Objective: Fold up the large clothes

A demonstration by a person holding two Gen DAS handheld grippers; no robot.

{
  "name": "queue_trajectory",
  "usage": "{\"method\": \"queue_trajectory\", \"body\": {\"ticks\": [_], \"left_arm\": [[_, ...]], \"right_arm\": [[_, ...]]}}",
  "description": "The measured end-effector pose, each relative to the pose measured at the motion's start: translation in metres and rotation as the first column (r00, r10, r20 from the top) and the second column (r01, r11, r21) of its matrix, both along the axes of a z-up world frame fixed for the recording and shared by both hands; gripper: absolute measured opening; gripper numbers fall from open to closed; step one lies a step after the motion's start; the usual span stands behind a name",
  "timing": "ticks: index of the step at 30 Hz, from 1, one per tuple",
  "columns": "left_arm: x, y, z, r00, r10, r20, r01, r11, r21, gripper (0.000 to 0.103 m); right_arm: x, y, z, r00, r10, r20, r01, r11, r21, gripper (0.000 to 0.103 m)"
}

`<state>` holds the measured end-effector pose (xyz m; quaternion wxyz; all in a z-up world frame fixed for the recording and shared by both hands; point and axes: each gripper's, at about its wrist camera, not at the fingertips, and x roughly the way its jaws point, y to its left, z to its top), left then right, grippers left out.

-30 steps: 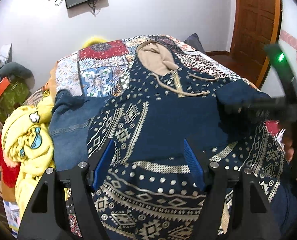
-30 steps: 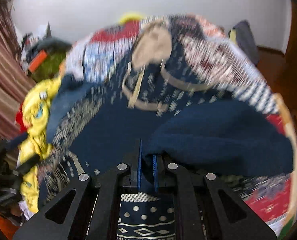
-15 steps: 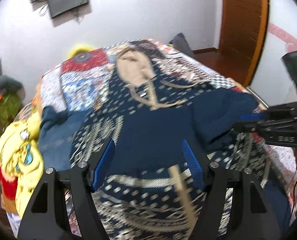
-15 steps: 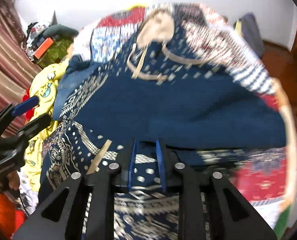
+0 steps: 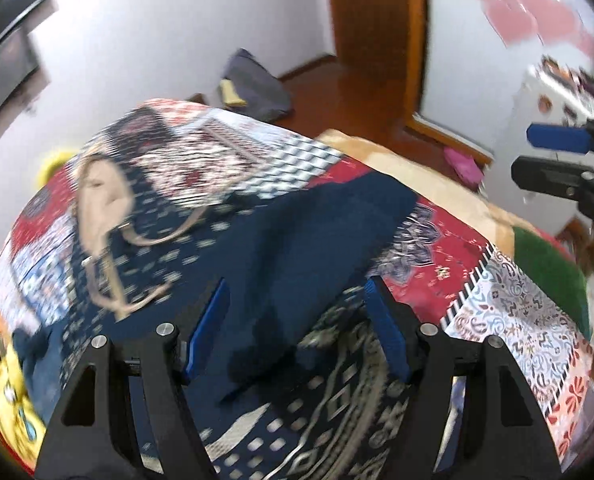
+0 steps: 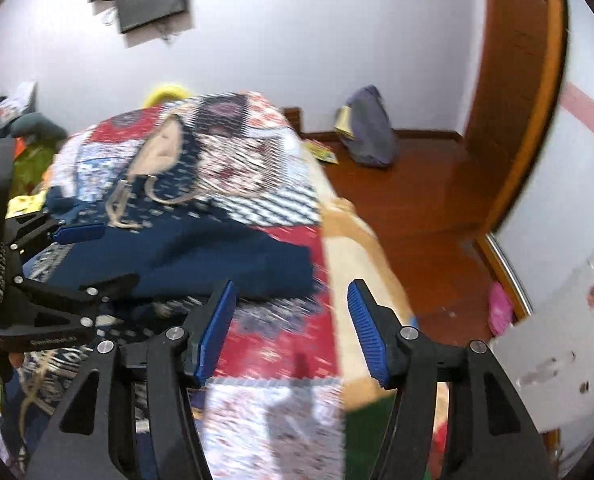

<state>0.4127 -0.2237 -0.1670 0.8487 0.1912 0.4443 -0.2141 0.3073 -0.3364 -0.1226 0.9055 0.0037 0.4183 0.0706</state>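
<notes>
A navy patterned hoodie (image 5: 257, 248) with a beige hood (image 5: 101, 196) lies spread on the patchwork bed cover (image 5: 517, 312). Its plain navy sleeve (image 6: 201, 256) lies folded across the body. My left gripper (image 5: 297, 328) is open and empty, hovering over the hoodie's lower part. It also shows at the left of the right wrist view (image 6: 89, 252). My right gripper (image 6: 289, 328) is open and empty over the bed cover, right of the sleeve. It shows at the right edge of the left wrist view (image 5: 553, 152).
The bed's right edge (image 6: 357, 240) drops to a wooden floor (image 6: 417, 200) with a grey bag (image 6: 369, 132) by the wall. A wooden door (image 6: 517, 80) stands behind. Yellow clothes (image 5: 13, 408) lie at the bed's left. A white appliance (image 6: 557, 344) stands at right.
My right gripper opened, let go of the navy sleeve and pulled back to the right. The sleeve now lies across the hoodie. My left gripper swung right, still open.
</notes>
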Motion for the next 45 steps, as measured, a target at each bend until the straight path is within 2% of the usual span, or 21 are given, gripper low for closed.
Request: {"method": "queue_trajectory", "body": {"ticks": [4,10,11,12,13,14,15,16,17,19,22,25,27,32,34,36,39,41,42,45], "left_arm": [[0.016,-0.044,-0.032,0.996,-0.062,-0.056,0.065,0.996,0.064,0.069],[0.042,-0.072,-0.073,0.995,-0.063,-0.074,0.074,0.984,0.159,0.069],[0.045,-0.072,-0.073,0.996,-0.062,-0.061,0.070,0.987,0.142,0.063],[0.046,-0.069,-0.070,0.997,-0.057,-0.054,0.064,0.990,0.125,0.044],[0.049,-0.067,-0.068,0.997,-0.050,-0.056,0.057,0.992,0.115,0.031],[0.052,-0.063,-0.064,0.998,-0.034,-0.055,0.039,0.994,0.098,0.014],[0.053,-0.057,-0.057,0.999,-0.019,-0.050,0.023,0.997,0.069,0.009],[0.055,-0.054,-0.053,0.999,-0.007,-0.038,0.009,0.999,0.045,0.009],[0.054,-0.040,-0.037,1.000,0.018,-0.012,-0.018,1.000,-0.015,0.008],[0.053,-0.021,-0.014,0.998,0.059,0.022,-0.056,0.995,-0.088,0.008],[0.050,0.029,0.030,0.989,0.134,0.065,-0.119,0.972,-0.201,0.007],[0.042,0.076,0.061,0.970,0.199,0.139,-0.165,0.961,-0.223,0.006],[0.035,0.112,0.078,0.949,0.255,0.185,-0.209,0.949,-0.234,0.004],[0.023,0.195,0.090,0.891,0.390,0.234,-0.329,0.908,-0.260,0.004],[0.022,0.223,0.083,0.873,0.435,0.219,-0.372,0.886,-0.278,0.004],[0.022,0.255,0.065,0.860,0.483,0.166,-0.423,0.855,-0.299,0.004],[0.024,0.286,0.031,0.839,0.533,0.108,-0.493,0.830,-0.262,0.004],[0.025,0.308,-0.002,0.820,0.571,0.035,-0.551,0.805,-0.219,0.005],[0.027,0.322,-0.023,0.806,0.590,-0.037,-0.584,0.784,-0.211,0.008],[0.022,0.353,-0.067,0.763,0.618,-0.192,-0.647,0.724,-0.239,0.011]], "right_arm": [[0.004,-0.014,-0.017,0.999,-0.028,-0.043,0.029,0.999,0.017,0.054],[0.005,-0.024,-0.034,0.996,-0.041,-0.079,0.044,0.998,0.035,0.054],[0.006,-0.025,-0.036,0.996,-0.043,-0.082,0.047,0.998,0.039,0.054],[0.004,-0.025,-0.037,0.995,-0.046,-0.085,0.049,0.998,0.041,0.054],[0.004,-0.025,-0.038,0.995,-0.047,-0.089,0.051,0.998,0.044,0.054],[0.005,-0.024,-0.039,0.995,-0.047,-0.093,0.051,0.998,0.046,0.055],[0.005,-0.023,-0.040,0.994,-0.046,-0.095,0.051,0.998,0.046,0.055],[0.005,-0.022,-0.040,0.994,-0.046,-0.097,0.050,0.998,0.042,0.055],[0.006,-0.020,-0.040,0.994,-0.046,-0.099,0.050,0.998,0.037,0.055],[0.006,-0.015,-0.038,0.995,-0.037,-0.094,0.041,0.999,0.033,0.055],[0.009,-0.002,-0.036,0.996,-0.013,-0.092,0.015,1.000,0.023,0.055],[0.016,0.015,-0.033,0.996,0.015,-0.090,-0.013,1.000,0.023,0.054],[0.021,0.027,-0.031,0.996,0.037,-0.085,-0.034,0.999,0.029,0.054],[0.040,0.065,-0.030,0.994,0.087,-0.073,-0.086,0.996,0.013,0.054],[0.049,0.082,-0.037,0.991,0.103,-0.087,-0.103,0.995,0.000,0.054],[0.059,0.096,-0.047,0.986,0.117,-0.119,-0.119,0.993,-0.007,0.054],[0.069,0.117,-0.072,0.973,0.130,-0.191,-0.141,0.989,-0.045,0.054],[0.069,0.127,-0.090,0.960,0.142,-0.239,-0.166,0.983,-0.081,0.054],[0.068,0.130,-0.097,0.956,0.148,-0.253,-0.177,0.980,-0.093,0.054],[0.062,0.131,-0.100,0.959,0.147,-0.242,-0.178,0.978,-0.111,0.054]]}}
